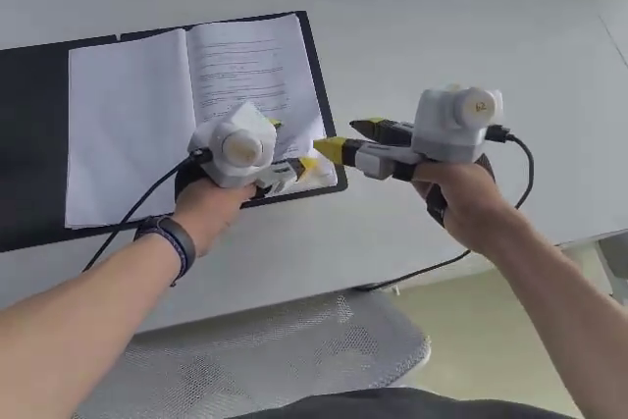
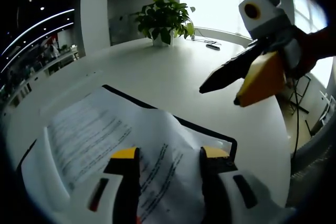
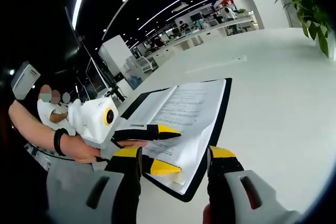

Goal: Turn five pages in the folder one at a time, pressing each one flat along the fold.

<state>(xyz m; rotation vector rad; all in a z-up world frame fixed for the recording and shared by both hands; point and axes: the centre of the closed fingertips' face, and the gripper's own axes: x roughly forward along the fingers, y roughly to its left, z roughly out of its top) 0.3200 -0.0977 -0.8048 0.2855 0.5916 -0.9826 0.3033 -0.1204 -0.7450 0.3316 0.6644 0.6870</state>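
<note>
Straddling the page [image 1: 250, 71] at its lower-right corner, frame center, left gripper [image 1: 294, 172] has jaws apart, right gripper [image 1: 343, 139] likewise; flip not yet made (pgs turned so far: can't tell).

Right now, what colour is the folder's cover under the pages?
Black. The folder shows best in the head view, where its cover frames the white pages.

Head view o/head; gripper views low; shared: folder [image 1: 34, 144].
</note>
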